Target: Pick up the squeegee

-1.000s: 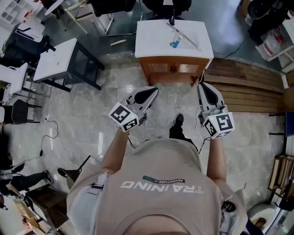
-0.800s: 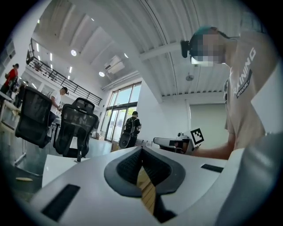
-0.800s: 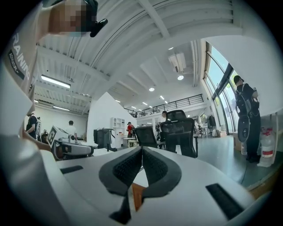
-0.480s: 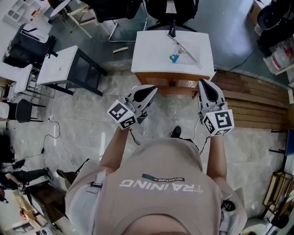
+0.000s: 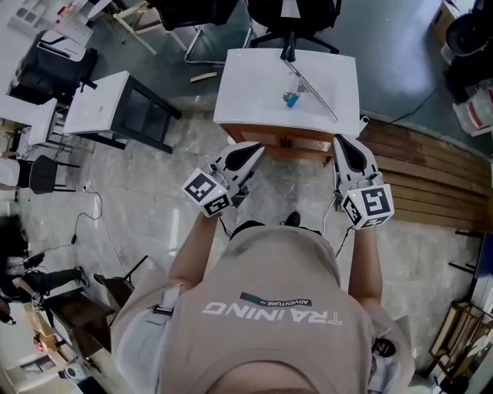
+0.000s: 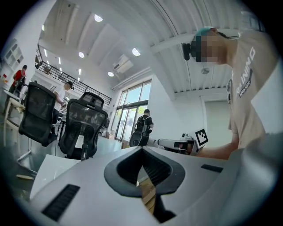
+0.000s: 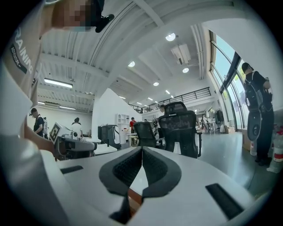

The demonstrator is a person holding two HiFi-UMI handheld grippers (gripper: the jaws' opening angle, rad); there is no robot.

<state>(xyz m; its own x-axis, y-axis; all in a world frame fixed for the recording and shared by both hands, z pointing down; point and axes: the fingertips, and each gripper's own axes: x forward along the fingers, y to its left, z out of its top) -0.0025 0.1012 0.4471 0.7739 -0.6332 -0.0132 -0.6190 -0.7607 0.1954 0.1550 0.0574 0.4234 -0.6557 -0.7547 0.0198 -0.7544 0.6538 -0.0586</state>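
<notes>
The squeegee (image 5: 312,90), a long thin metal bar with a small blue part (image 5: 291,98) beside it, lies slantwise on the white top of a wooden cabinet (image 5: 246,92) in the head view. My left gripper (image 5: 258,148) is shut and empty, its tips just short of the cabinet's front edge. My right gripper (image 5: 343,139) is also shut and empty, at the cabinet's front right corner. In the left gripper view the jaws (image 6: 142,150) meet with nothing between them. The right gripper view shows the same, its jaws (image 7: 142,149) closed. Both point level toward the cabinet.
A black office chair (image 5: 293,15) stands behind the cabinet. To the left is a white side table with a black frame (image 5: 108,104). A wooden platform (image 5: 431,177) lies at the right. Cables (image 5: 85,223) trail over the marble floor. Other people stand farther off.
The person has walked forward, so the cabinet is closer. Both gripper tips now reach its front edge. Both grippers stayed shut.
</notes>
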